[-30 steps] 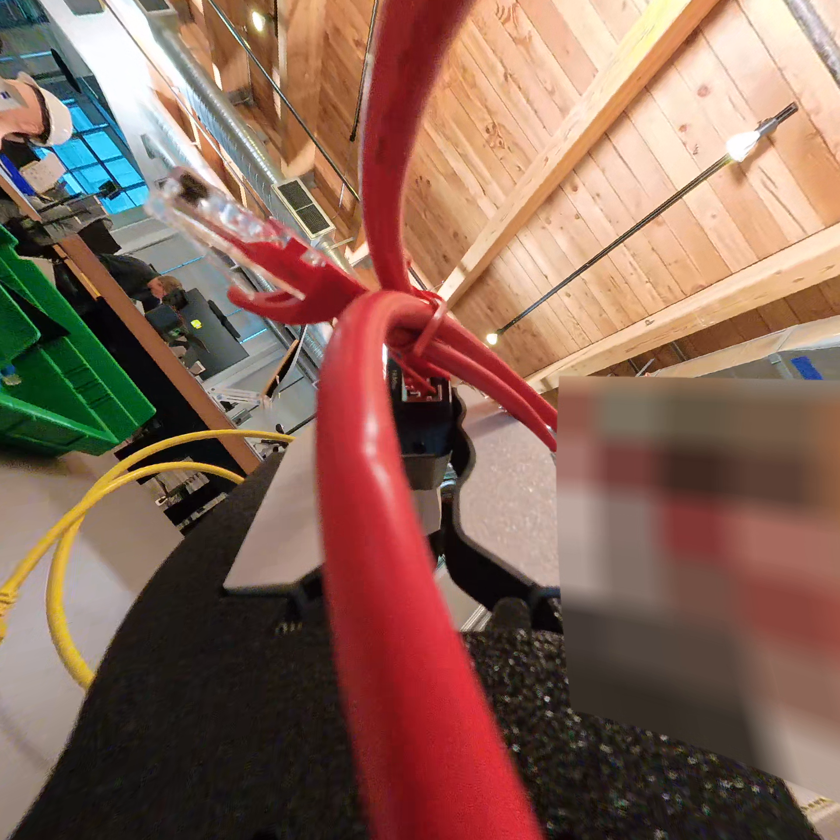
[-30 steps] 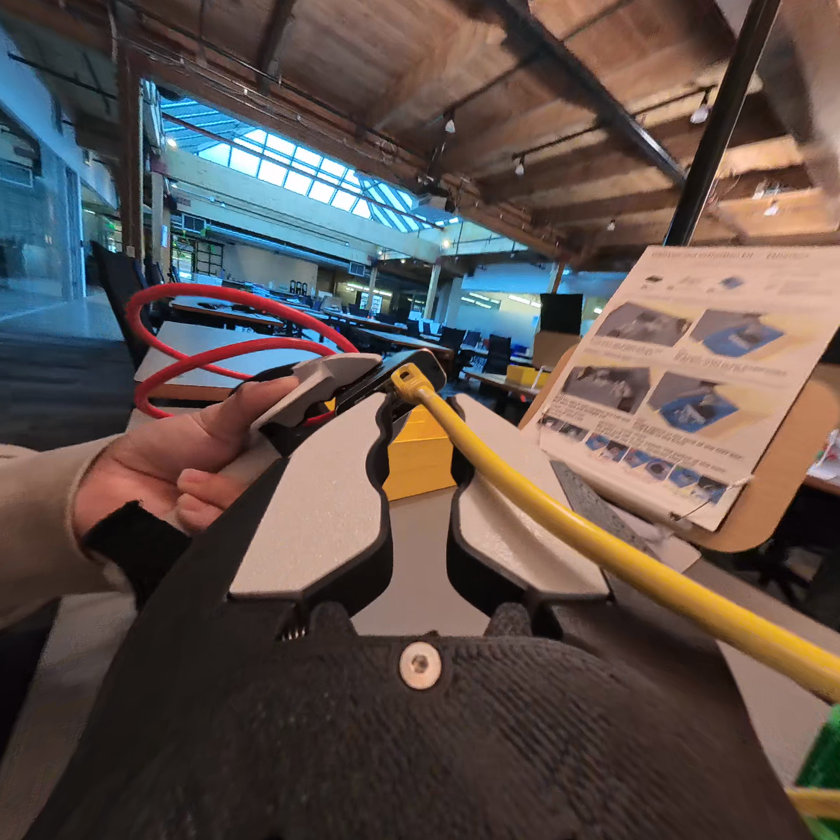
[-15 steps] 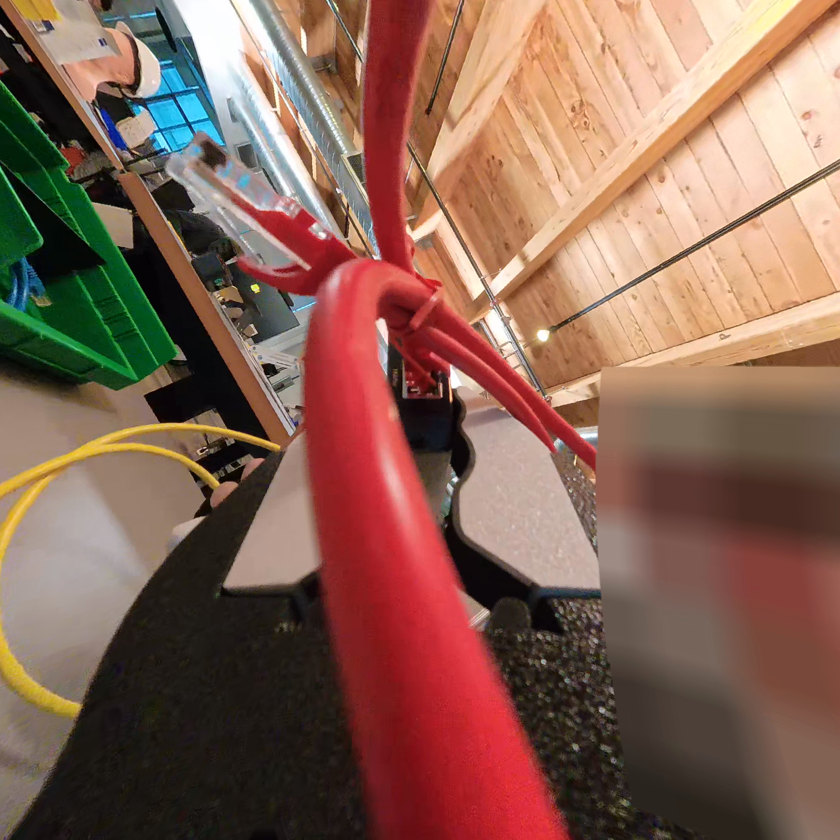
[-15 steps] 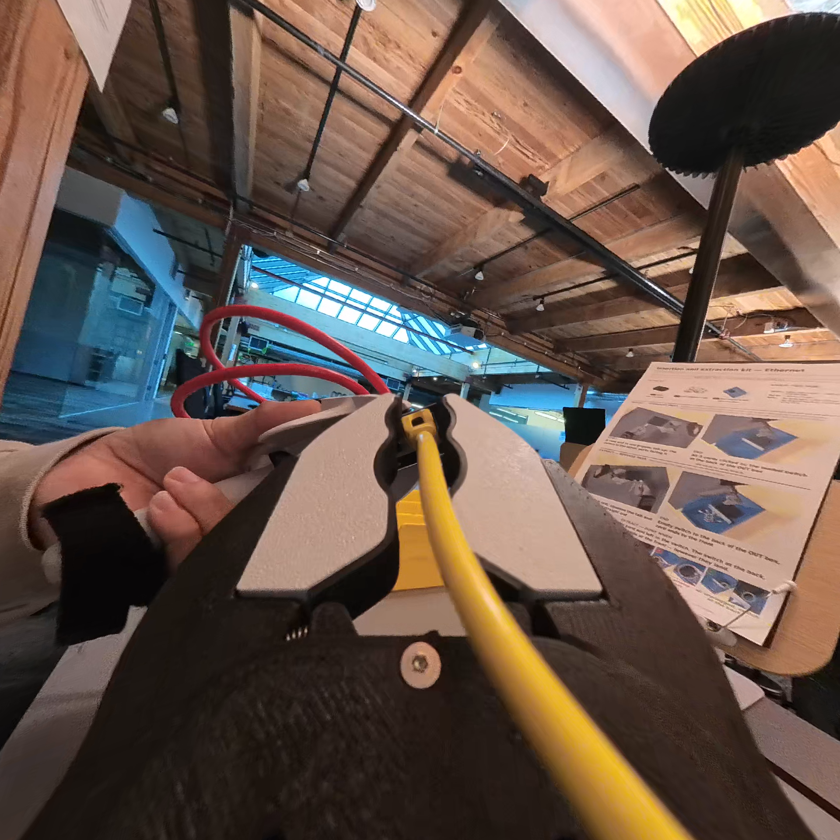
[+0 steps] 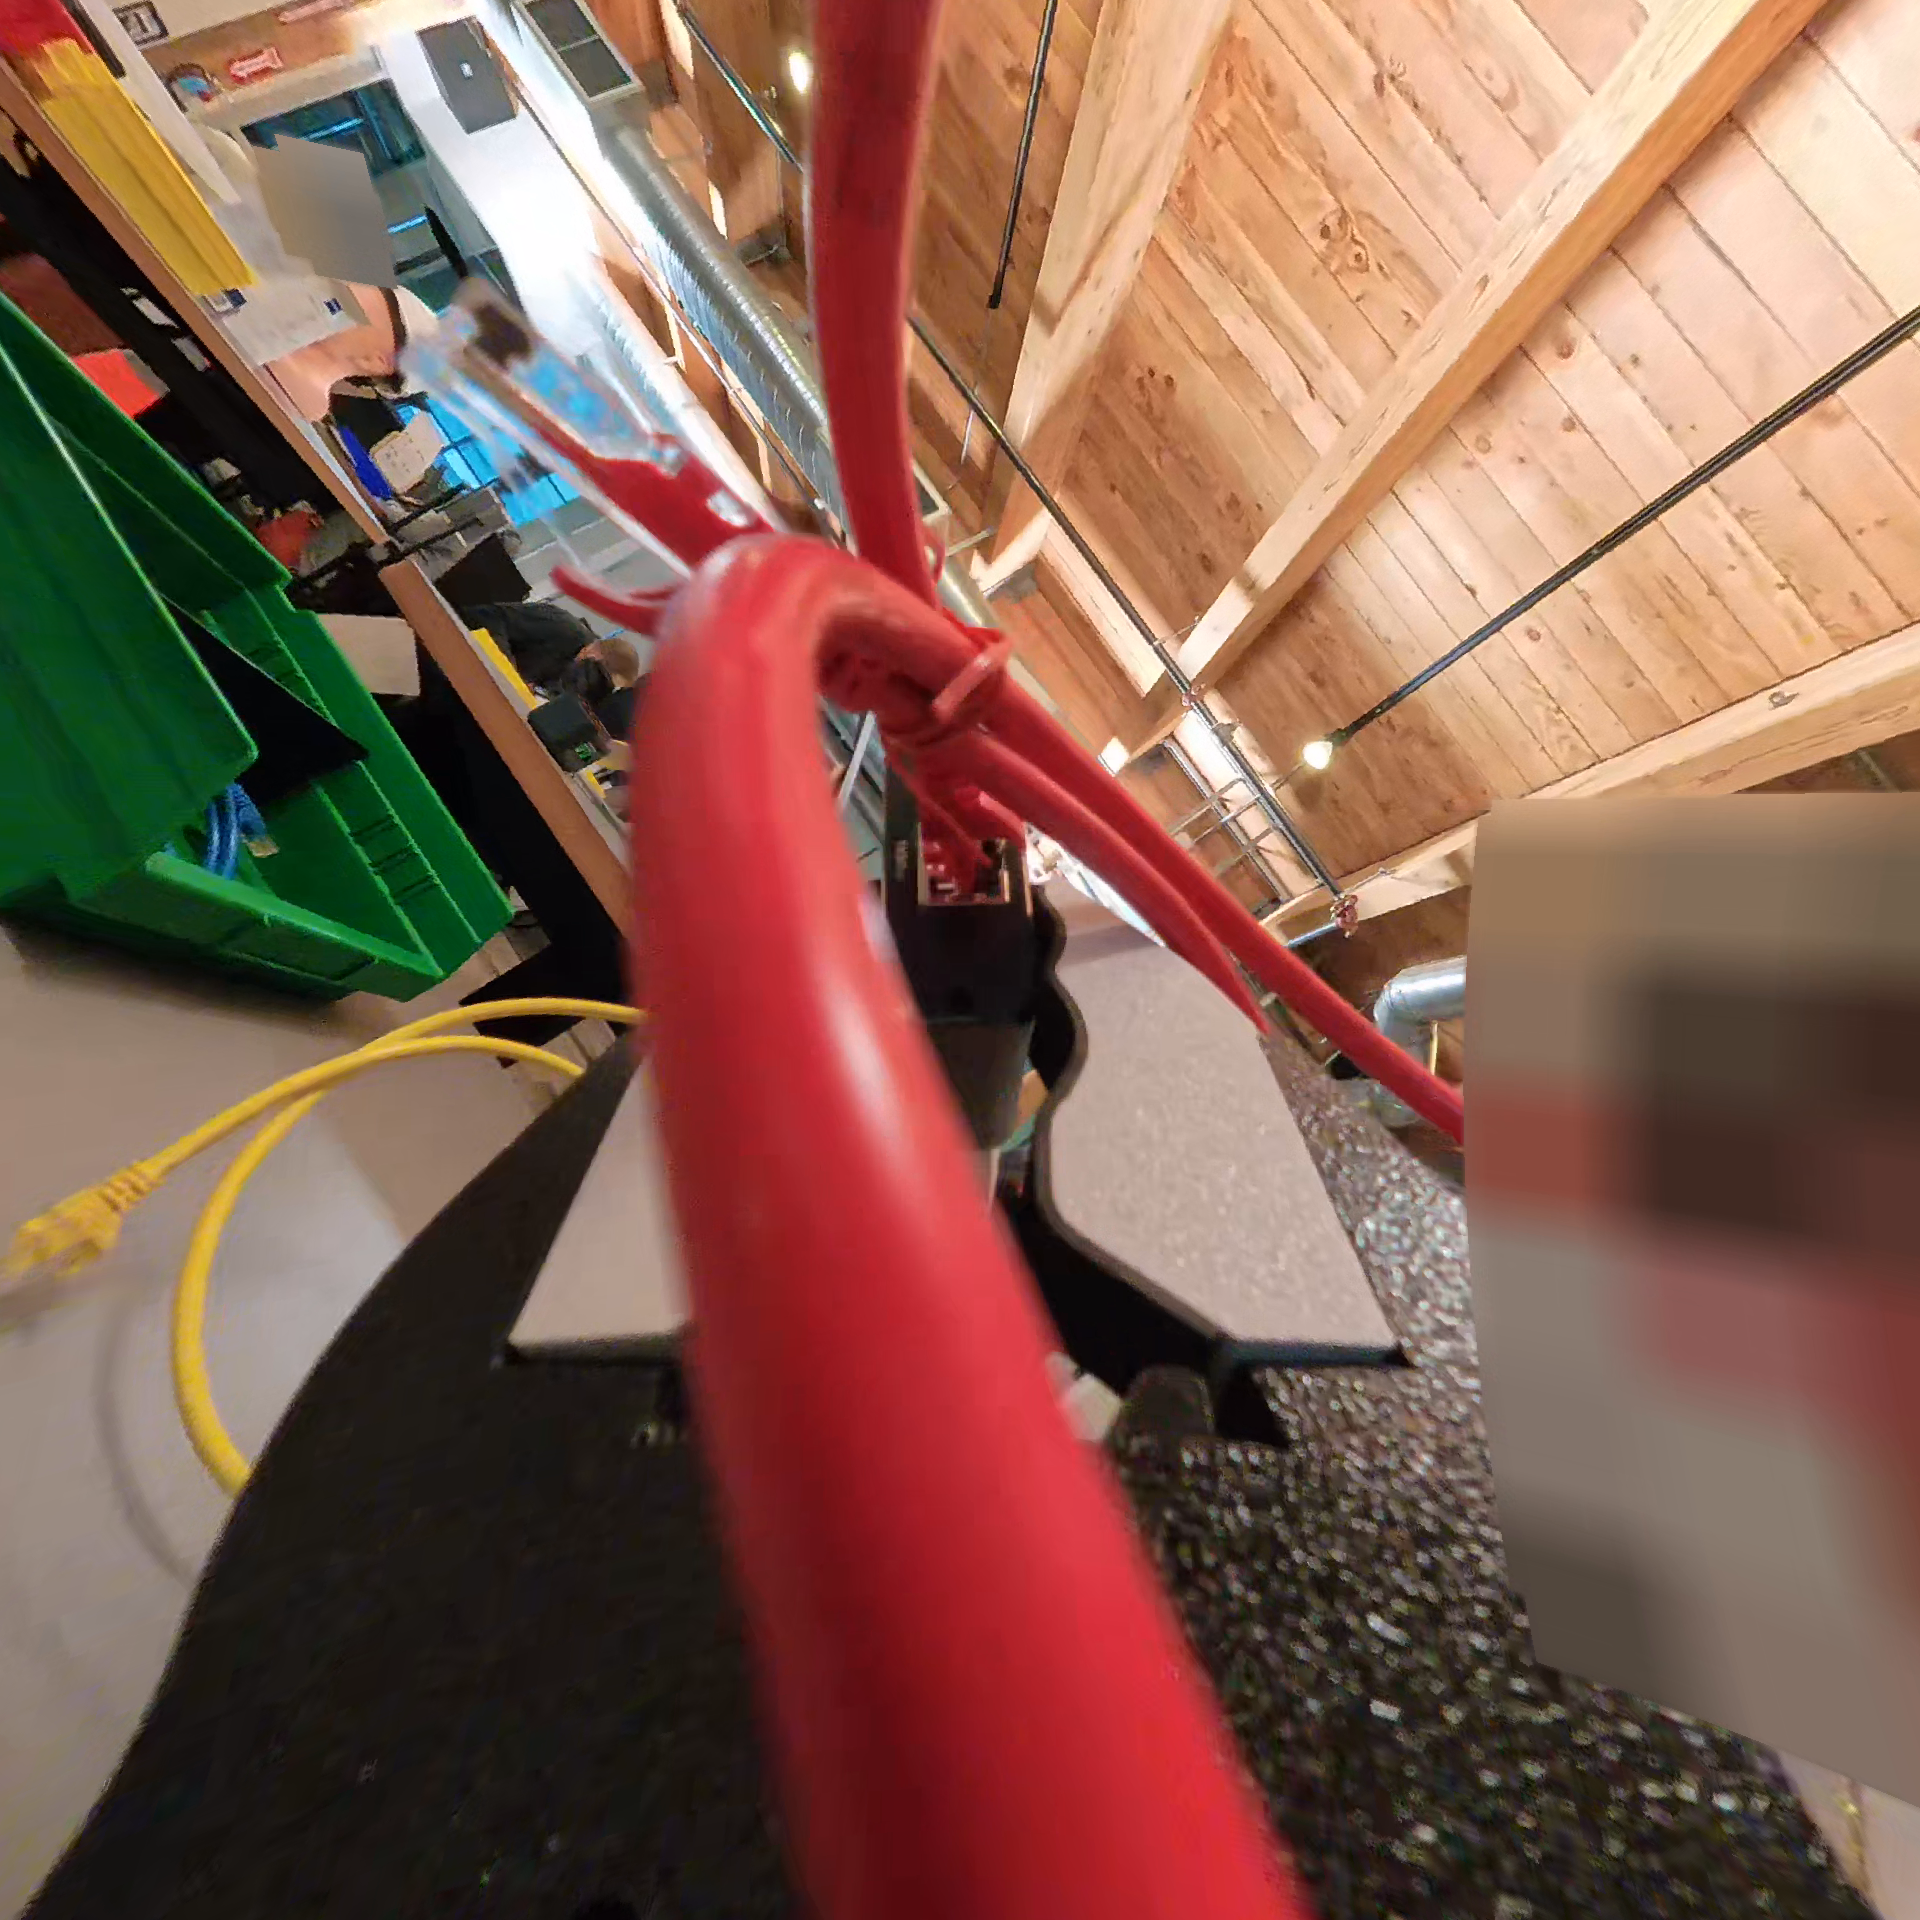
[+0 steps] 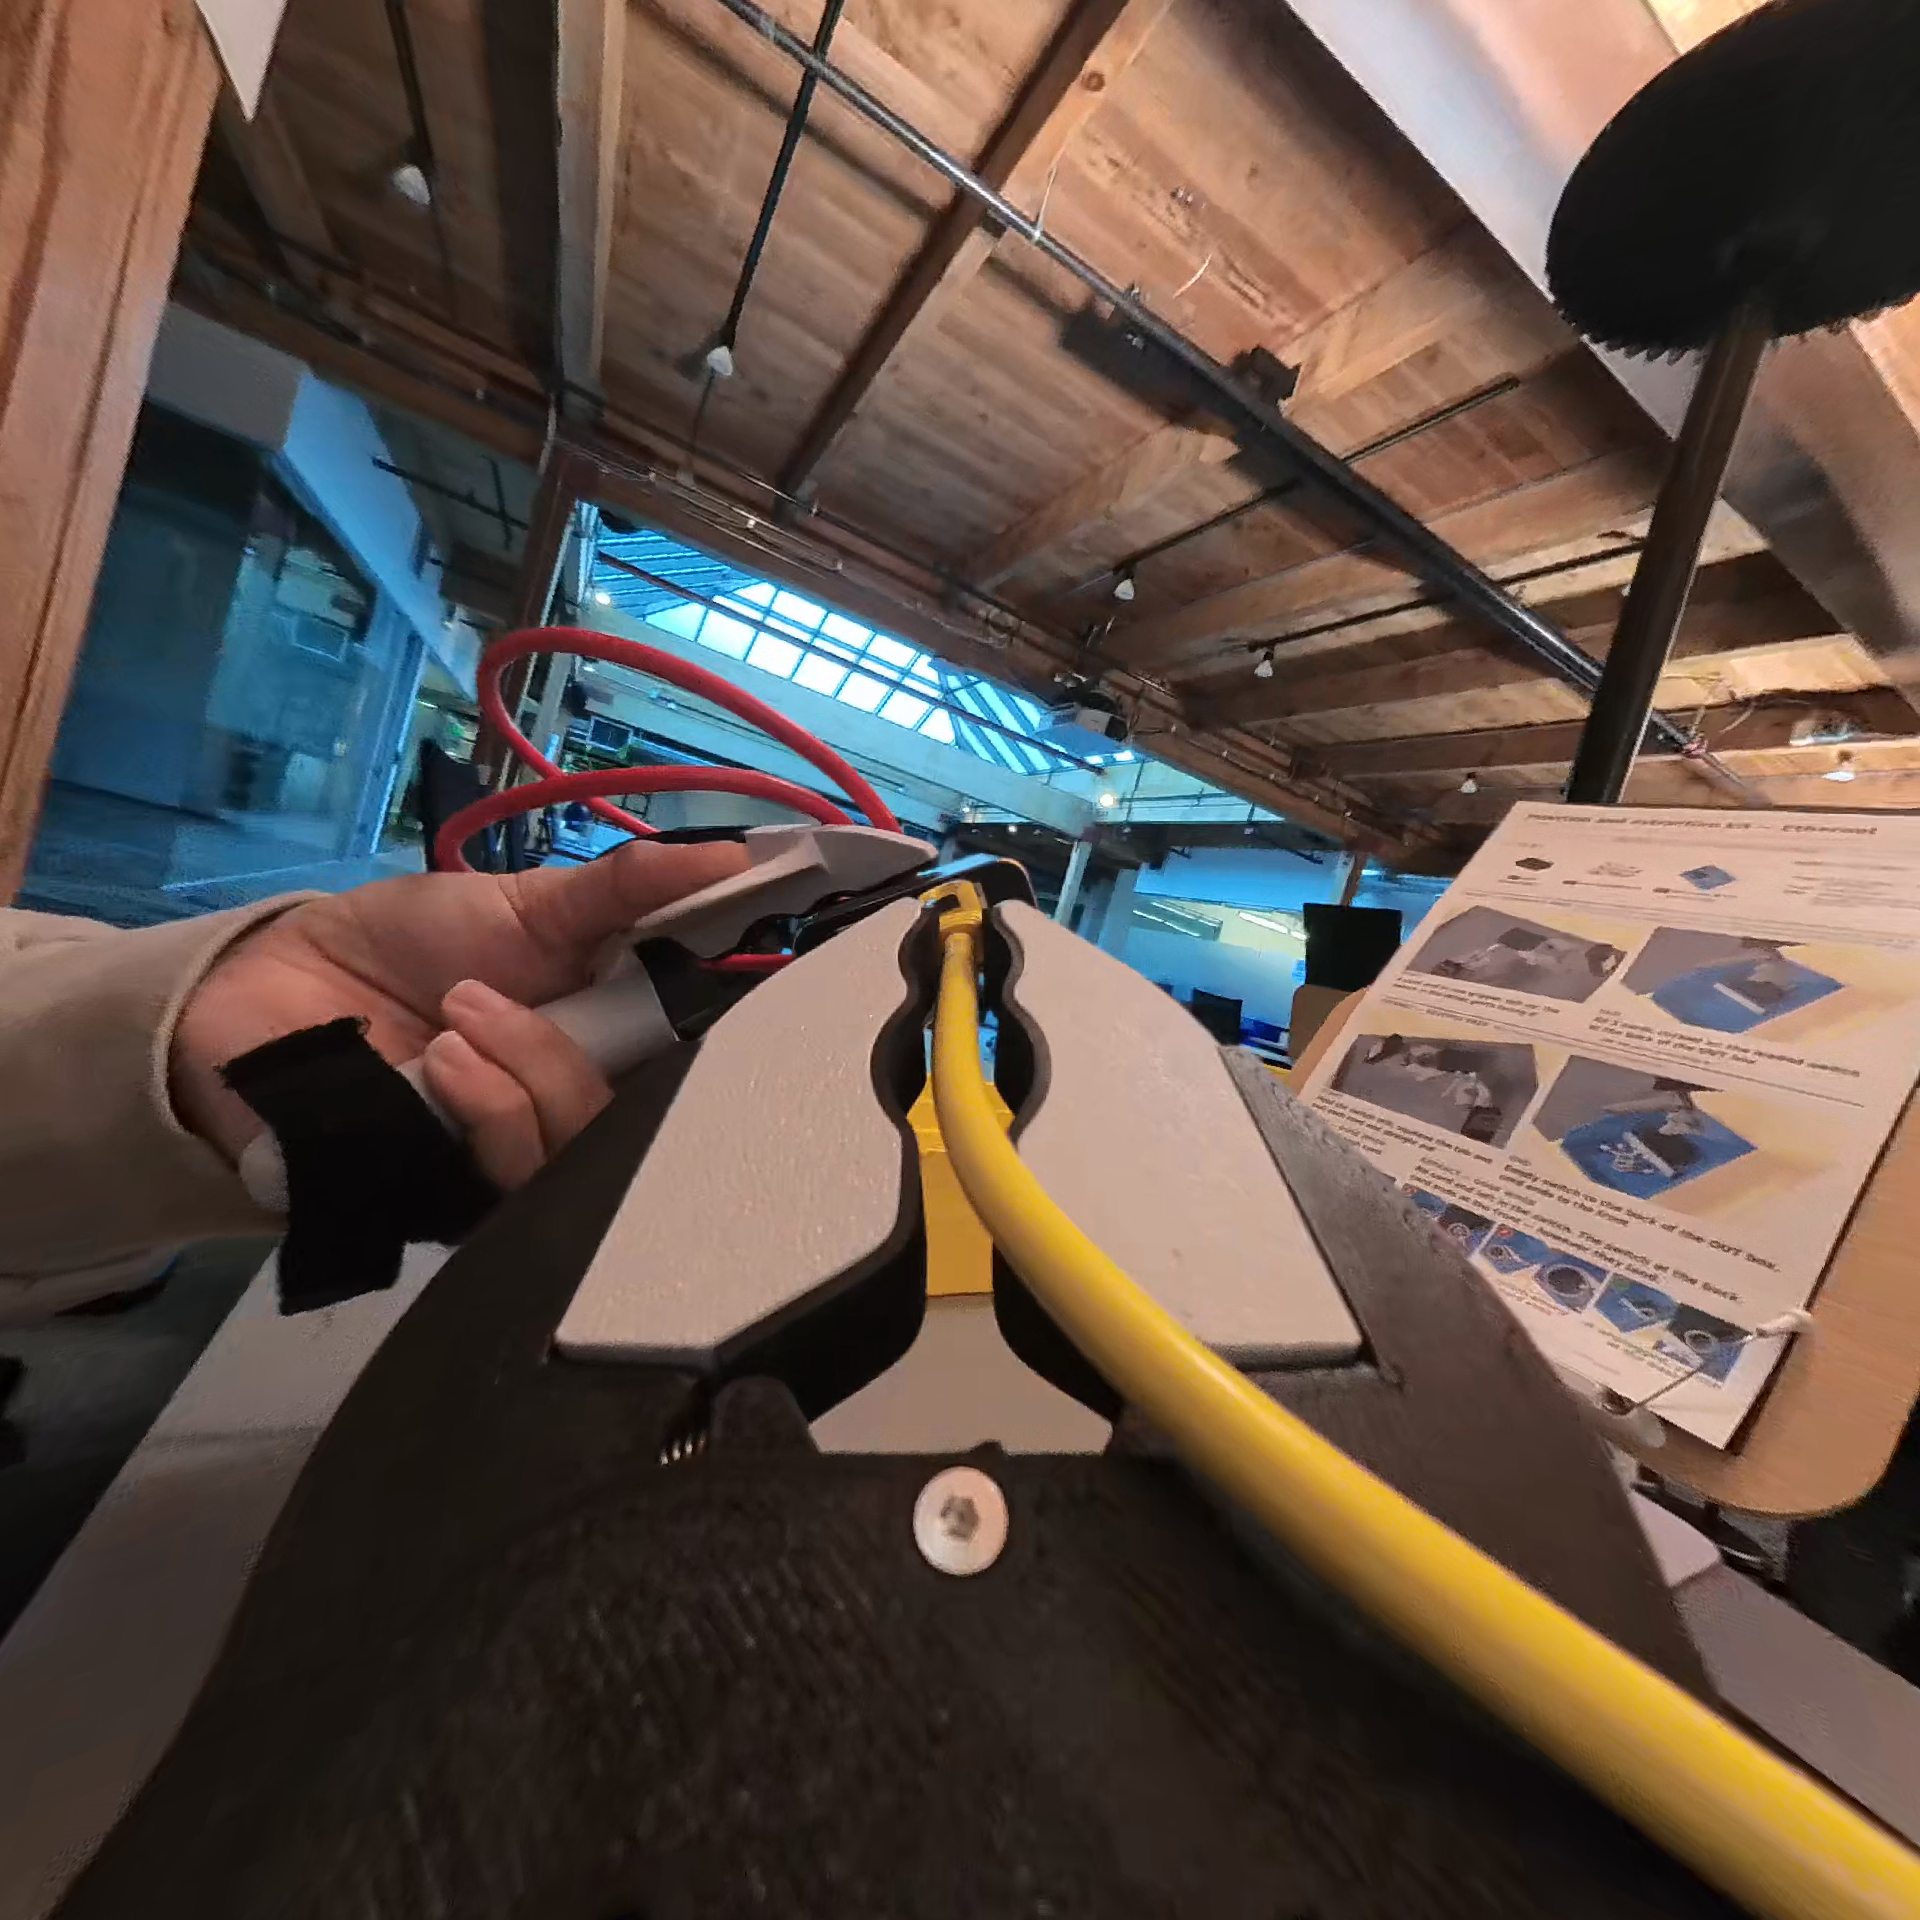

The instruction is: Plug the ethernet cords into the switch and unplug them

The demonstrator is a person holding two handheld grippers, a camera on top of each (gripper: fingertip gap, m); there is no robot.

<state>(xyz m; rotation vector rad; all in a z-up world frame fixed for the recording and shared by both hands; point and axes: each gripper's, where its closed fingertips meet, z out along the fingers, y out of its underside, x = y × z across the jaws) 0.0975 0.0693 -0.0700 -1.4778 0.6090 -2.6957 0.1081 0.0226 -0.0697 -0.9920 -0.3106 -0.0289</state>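
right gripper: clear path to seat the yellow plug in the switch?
Probably yes. The right gripper is shut on the yellow cord just behind its plug, which sits right at the black switch held by the left gripper. The red cord loops off to the side. The port itself isn't visible.

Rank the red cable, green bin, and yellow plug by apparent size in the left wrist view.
1. red cable, though nearness to the camera inflates it
2. green bin
3. yellow plug
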